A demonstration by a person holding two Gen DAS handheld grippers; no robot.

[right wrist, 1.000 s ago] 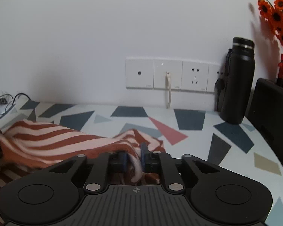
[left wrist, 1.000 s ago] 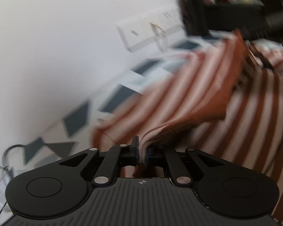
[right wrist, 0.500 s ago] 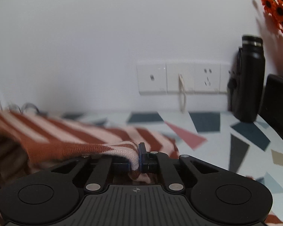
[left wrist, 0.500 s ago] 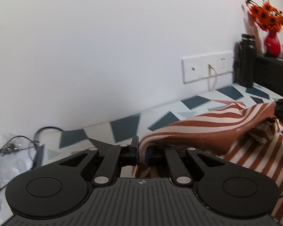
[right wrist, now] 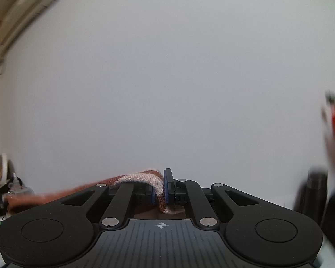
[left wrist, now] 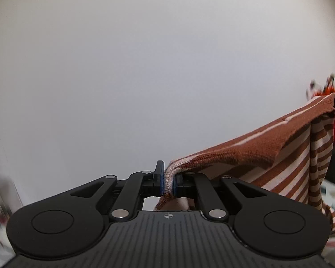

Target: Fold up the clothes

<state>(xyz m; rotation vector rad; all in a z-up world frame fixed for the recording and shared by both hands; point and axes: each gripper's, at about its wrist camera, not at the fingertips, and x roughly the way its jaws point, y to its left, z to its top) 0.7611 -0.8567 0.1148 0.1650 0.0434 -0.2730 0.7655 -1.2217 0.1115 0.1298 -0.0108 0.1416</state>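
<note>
Hanging in air between both grippers: brown-and-cream striped garment (left wrist: 279,151), ribbed edge taut, body draping down. Left gripper (left wrist: 168,182) clamped on edge. Right gripper (right wrist: 159,189) clamped on edge. Earlier: garment on patterned tabletop; now raised against white wall (left wrist: 145,67).

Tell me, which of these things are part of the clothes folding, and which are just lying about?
Part of the job:
striped garment
left gripper
right gripper

Just lying about:
orange flowers
black bottle
air conditioner
</note>
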